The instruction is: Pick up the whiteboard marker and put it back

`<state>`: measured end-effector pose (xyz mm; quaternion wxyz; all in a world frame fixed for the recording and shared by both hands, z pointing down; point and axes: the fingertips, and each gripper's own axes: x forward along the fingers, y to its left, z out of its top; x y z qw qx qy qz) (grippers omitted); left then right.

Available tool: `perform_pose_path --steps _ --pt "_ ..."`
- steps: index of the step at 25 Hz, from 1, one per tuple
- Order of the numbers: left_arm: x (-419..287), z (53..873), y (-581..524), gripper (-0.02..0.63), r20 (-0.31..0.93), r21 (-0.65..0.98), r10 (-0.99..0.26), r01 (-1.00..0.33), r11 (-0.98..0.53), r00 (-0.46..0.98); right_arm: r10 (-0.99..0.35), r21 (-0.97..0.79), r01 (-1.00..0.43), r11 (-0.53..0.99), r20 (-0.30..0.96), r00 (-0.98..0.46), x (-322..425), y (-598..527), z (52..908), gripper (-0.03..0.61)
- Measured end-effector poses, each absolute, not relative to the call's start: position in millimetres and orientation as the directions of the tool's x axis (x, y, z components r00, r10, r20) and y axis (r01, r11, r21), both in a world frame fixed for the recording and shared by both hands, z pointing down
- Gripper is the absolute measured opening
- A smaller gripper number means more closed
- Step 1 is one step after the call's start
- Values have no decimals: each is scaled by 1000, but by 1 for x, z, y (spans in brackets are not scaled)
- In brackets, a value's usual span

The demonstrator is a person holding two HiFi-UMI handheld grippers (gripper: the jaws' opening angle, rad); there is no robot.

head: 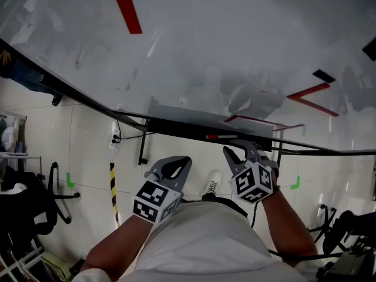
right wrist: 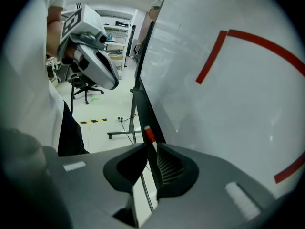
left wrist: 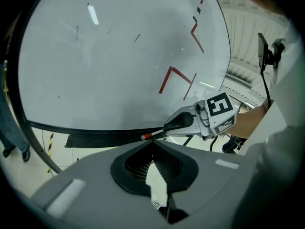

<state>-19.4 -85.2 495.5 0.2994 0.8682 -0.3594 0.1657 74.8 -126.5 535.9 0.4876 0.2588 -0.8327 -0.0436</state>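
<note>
A whiteboard marker with a red cap lies along the black tray at the whiteboard's lower edge. My right gripper is at the tray, shut on the marker's white barrel. In the right gripper view the red cap sticks out just past the gripper's tips. The left gripper view shows that gripper with the marker pointing left along the tray. My left gripper hangs below the tray, shut and holding nothing.
Red lines are drawn on the whiteboard. Below it are the stand's legs, a power strip and yellow-black floor tape. Office chairs stand at the left and a dark chair base at the right. My shoe shows between the grippers.
</note>
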Motion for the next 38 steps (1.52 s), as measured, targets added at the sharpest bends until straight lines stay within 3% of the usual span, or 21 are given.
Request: perform_pose_path --steps 17,21,38 --pt "-33 500 -85 17 509 426 -539 -740 -520 671 -440 403 -187 896 866 -238 71 -151 575 80" --pt "-36 501 -85 17 509 426 -547 -746 -512 665 -427 398 -160 903 874 -233 67 -152 579 60" --pt "-38 500 -84 17 509 425 -553 -751 -505 660 -455 429 -155 890 856 -243 65 -148 573 38"
